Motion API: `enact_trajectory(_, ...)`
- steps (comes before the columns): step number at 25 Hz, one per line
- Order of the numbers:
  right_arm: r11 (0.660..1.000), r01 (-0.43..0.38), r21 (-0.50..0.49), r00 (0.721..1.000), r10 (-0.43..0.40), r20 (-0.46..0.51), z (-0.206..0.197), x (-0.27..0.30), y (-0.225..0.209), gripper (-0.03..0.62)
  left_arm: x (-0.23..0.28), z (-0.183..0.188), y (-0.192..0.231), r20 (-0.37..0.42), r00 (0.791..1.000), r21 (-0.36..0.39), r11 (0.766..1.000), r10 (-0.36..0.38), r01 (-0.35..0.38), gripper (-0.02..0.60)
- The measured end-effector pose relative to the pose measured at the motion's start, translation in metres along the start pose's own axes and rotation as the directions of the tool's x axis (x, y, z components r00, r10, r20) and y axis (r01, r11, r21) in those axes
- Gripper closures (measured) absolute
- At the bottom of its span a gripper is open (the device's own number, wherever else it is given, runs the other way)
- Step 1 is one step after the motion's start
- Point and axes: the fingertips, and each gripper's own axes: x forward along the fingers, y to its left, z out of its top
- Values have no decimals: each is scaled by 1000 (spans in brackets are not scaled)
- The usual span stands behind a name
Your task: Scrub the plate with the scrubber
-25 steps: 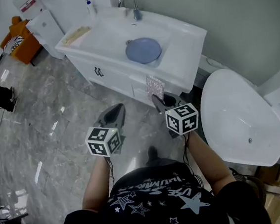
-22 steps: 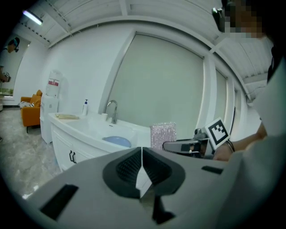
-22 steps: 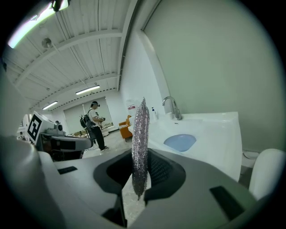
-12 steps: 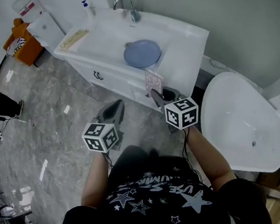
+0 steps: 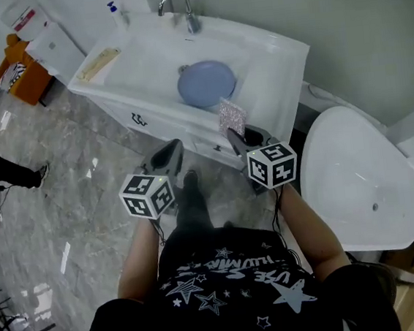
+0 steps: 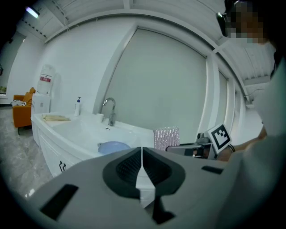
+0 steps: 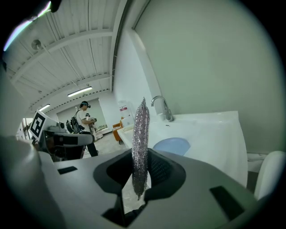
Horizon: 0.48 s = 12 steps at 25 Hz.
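Blue plate (image 5: 206, 84) in basin (image 5: 152, 53) by counter (image 5: 279, 64) front edge, just beyond our right gripper (image 5: 233, 135), which clamps scrubber (image 5: 232, 116) upright; our left gripper (image 5: 170, 152) pinched shut, empty, slightly farther.

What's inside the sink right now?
Only a blue plate lies in the sink basin, near the faucet. The basin floor under the plate is covered.

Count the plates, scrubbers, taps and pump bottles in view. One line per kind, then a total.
Round blue plate, lying in the white sink: 1
Glittery silver scrubber pad, gripped by the right gripper: 1
Chrome tap: 1
White pump bottle: 1
Total: 4
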Motion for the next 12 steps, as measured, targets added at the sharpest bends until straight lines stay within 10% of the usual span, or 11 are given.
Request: enact_trajectory(12,992,125,31,990,-123,-75,31,99,-44,513,94,47,98,-45,993,-20,994,-111,110,565)
